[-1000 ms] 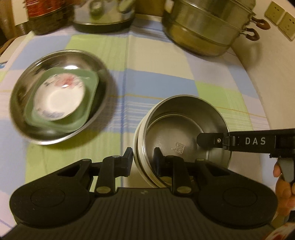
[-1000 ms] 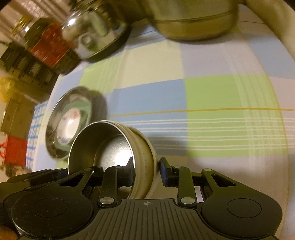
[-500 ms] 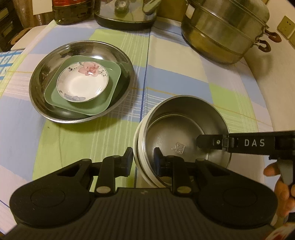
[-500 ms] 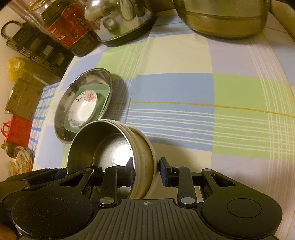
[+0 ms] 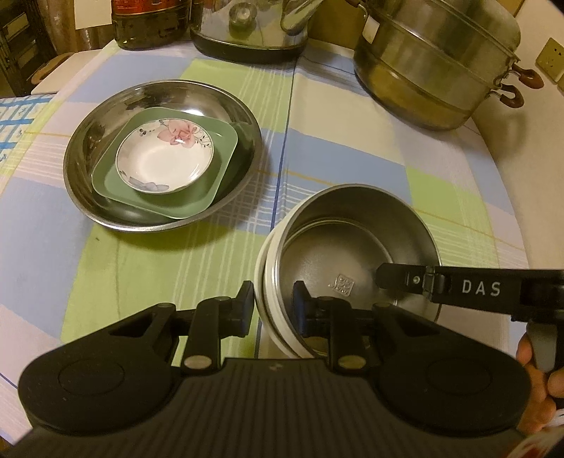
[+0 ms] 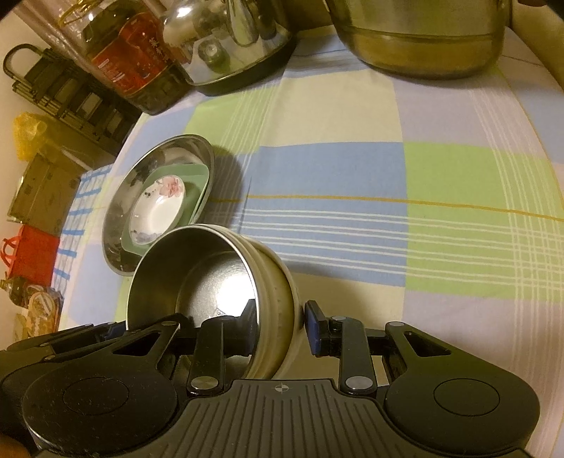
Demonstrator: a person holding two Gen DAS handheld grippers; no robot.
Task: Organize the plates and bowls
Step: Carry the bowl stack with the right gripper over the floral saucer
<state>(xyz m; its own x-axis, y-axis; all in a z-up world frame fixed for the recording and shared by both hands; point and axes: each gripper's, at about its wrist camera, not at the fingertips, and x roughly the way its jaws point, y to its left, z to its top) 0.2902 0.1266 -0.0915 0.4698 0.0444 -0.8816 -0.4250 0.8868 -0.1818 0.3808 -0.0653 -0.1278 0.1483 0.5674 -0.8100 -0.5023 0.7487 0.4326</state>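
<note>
- Since a second ago, the stack of large steel basin [image 5: 105, 148], green square plate [image 5: 211, 169] and floral dish [image 5: 164, 156] has slid from the left view's 9 o'clock edge towards 11 o'clock and sharpened from a blur; the steel bowl [image 5: 356, 239] has kept its place at the jaws.
- Left gripper [image 5: 273, 304] straddles the bowl's near wall at 6 o'clock, one finger outside, one inside; the outer pad looks just apart from the cream shell, so a firm clamp is doubtful.
- Right gripper [image 6: 280, 319] straddles the opposite wall, with a gap at its outer blue pad.
- Risk: with two loose rim pinches, the smooth bowl could tip or slip and clatter onto the checked tablecloth [image 5: 352, 155], or strike the dish when lowered onto the stack.
- Hidden: the bowl's underside, so whether it is lifted cannot be told; the steamer pot [image 5: 433, 67] and kettle [image 5: 246, 31] are cut off at 12 o'clock.
</note>
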